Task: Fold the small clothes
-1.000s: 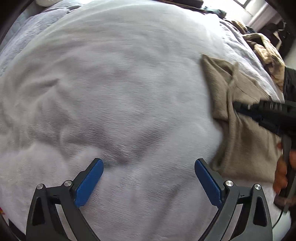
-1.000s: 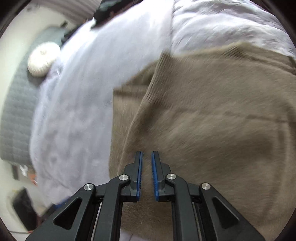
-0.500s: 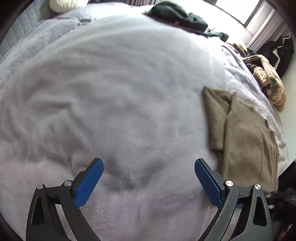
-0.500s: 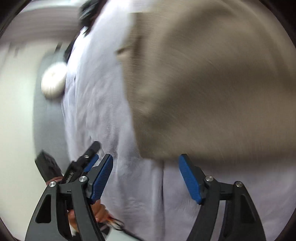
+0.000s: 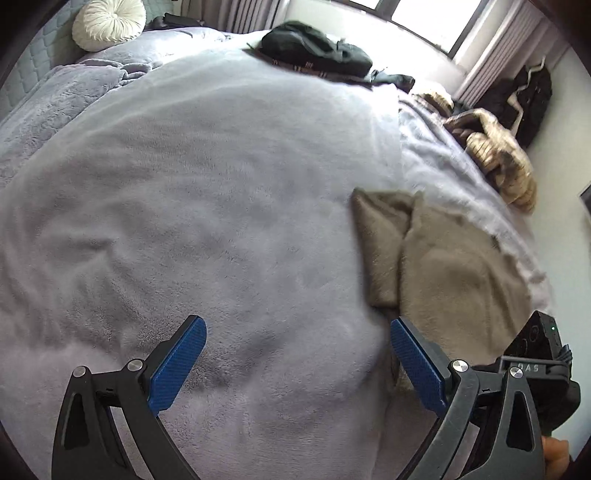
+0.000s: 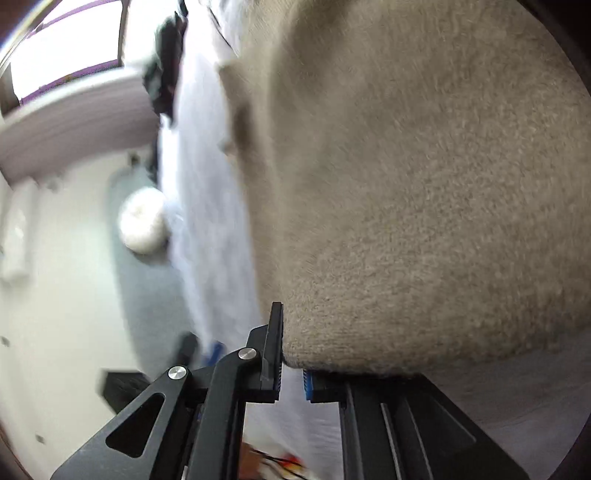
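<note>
Folded taupe knit garment (image 6: pixel 424 177): near edge clamped in right gripper (image 6: pixel 291 373) for folding; left gripper (image 5: pixel 295 363) beside it, jaws apart, empty.

Round cream cushion (image 5: pixel 109 23), grey blanket (image 5: pixel 184 221), dark clothes heap (image 5: pixel 314 51), window (image 5: pixel 424 18)

Garment (image 5: pixel 454 273) on blanket (image 5: pixel 207 206), right side

A grey fleece bed (image 5: pixel 207 206) carries a tan garment (image 5: pixel 450 269) and dark clothes (image 5: pixel 314 48).
</note>
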### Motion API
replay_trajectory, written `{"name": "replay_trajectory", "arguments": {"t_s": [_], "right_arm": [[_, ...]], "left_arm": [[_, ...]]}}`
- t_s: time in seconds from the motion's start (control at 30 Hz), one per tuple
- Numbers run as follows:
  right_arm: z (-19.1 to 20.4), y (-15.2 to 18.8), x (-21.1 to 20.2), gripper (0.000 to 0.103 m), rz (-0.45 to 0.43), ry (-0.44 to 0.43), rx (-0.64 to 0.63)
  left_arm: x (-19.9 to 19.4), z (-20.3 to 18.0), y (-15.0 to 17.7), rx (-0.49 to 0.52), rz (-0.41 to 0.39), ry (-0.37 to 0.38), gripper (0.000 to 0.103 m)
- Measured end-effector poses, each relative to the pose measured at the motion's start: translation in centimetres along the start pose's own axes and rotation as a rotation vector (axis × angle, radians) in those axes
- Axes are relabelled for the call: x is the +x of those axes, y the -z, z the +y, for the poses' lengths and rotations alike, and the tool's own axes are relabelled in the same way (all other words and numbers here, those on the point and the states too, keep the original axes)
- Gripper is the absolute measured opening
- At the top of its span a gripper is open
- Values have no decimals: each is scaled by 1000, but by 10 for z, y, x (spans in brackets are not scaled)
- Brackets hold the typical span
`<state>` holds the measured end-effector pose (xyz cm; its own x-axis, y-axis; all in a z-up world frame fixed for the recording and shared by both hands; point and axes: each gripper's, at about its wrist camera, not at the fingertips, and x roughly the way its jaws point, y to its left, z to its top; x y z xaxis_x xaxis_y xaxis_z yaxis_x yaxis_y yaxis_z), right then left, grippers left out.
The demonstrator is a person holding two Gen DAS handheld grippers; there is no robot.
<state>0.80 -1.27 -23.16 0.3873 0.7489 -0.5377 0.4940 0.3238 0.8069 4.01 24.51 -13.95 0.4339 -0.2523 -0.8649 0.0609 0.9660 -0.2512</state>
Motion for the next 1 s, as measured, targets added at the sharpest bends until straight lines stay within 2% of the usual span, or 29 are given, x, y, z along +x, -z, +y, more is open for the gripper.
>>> {"name": "replay_trajectory", "arguments": {"t_s": [0.07, 0.2, 0.4, 0.53, 0.83, 0.9, 0.97, 1.0], "right_arm": [[-16, -1, 8, 9, 23, 60, 26], [-18, -3, 13, 13, 27, 100, 31], [11, 10, 13, 16, 154, 271, -151], [25, 13, -4, 16, 132, 278, -205], [20, 8, -50, 16, 37, 269, -154], [14, 12, -62, 23, 23, 261, -136], [12, 11, -65, 48, 5, 252, -114], [15, 14, -63, 50, -1, 243, -110]], "left_arm": [[13, -3, 2, 22, 55, -30, 100], [30, -7, 4, 26, 138, -10, 100], [39, -11, 3, -4, 184, 21, 100], [45, -16, 0, 2, 210, 18, 100], [55, -32, -2, 34, 286, 34, 100], [57, -37, -1, 54, 299, 26, 100], [58, -40, -1, 67, 312, 25, 100], [58, -41, -2, 70, 315, 25, 100]]}}
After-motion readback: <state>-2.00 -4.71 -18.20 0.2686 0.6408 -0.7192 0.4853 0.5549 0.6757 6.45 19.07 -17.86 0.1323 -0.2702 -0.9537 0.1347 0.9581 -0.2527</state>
